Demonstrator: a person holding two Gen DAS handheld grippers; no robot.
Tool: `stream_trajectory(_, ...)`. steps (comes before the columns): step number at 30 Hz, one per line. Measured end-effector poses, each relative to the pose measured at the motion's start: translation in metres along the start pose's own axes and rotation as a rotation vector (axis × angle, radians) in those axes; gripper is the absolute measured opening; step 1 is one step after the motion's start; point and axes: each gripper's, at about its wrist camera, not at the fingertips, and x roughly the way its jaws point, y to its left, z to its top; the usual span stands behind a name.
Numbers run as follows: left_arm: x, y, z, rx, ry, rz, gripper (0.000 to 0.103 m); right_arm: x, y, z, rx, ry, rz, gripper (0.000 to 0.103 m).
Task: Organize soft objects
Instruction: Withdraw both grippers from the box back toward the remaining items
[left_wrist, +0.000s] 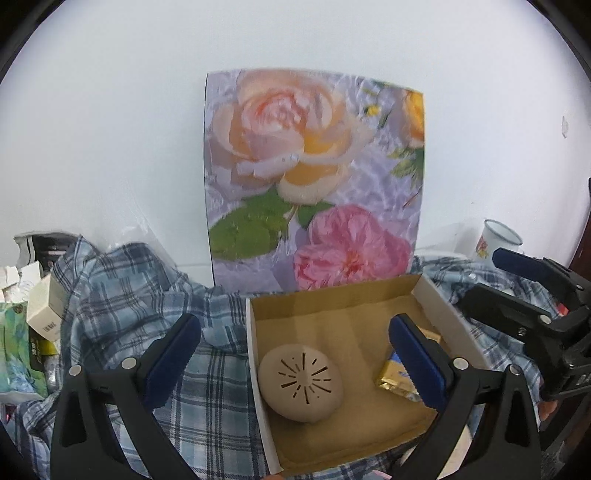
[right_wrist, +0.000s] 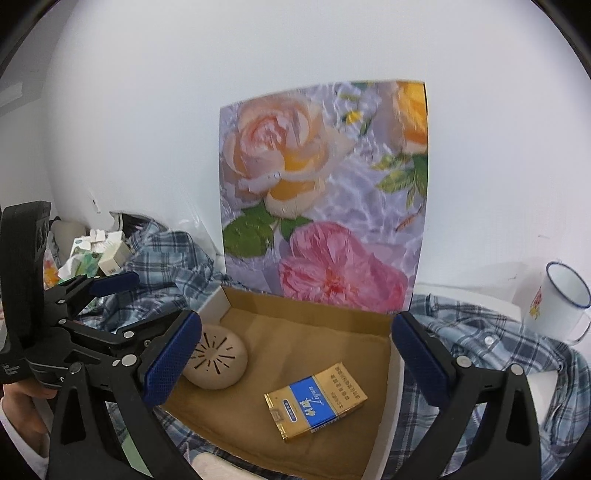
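A: Cardboard box (left_wrist: 332, 302), tan lining — contents?
B: Beige slotted silicone dome (left_wrist: 300, 384); glossy gold-blue pack (right_wrist: 316, 400), fully seen only from the right wrist. Plaid shirt (left_wrist: 122, 295) underneath. Left gripper (left_wrist: 295, 363) and right gripper (right_wrist: 295, 354): both spread, empty.

My left gripper (left_wrist: 295, 363) is a black plastic frame with two wedge-shaped arms, each ending in a blue finger pad (left_wrist: 419, 360) with a dotted, grippy texture and a toothed edge. Round silver screws sit at the arm joints. My right gripper (right_wrist: 295, 362) is built the same, black with blue pads (right_wrist: 171, 356). Its view also shows small white lettering on the other gripper's body, and my bare hand (right_wrist: 20, 404).
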Motion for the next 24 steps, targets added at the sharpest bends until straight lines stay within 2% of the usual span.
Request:
stream_trajectory(12,-0.062,-0.008,0.024,-0.038,-0.053,-0.033,0.103,-0.057,0.017,0.027,0.011,-0.099,0.031,0.103)
stream_trajectory(16,-0.093,-0.016,0.025,-0.023,-0.083,-0.061,0.103,-0.086,0.026,0.034,-0.006,-0.134,0.028,0.103)
stream_trajectory(20,-0.121,-0.025,0.024,0.006,-0.121,-0.04,0.103,-0.116,0.034,0.038,-0.029,-0.169,0.003,0.103)
stream_trajectory(24,-0.141,-0.024,0.016,-0.008,-0.136,-0.038,0.103,-0.137,0.044,0.032,-0.037,-0.185,0.001,0.103)
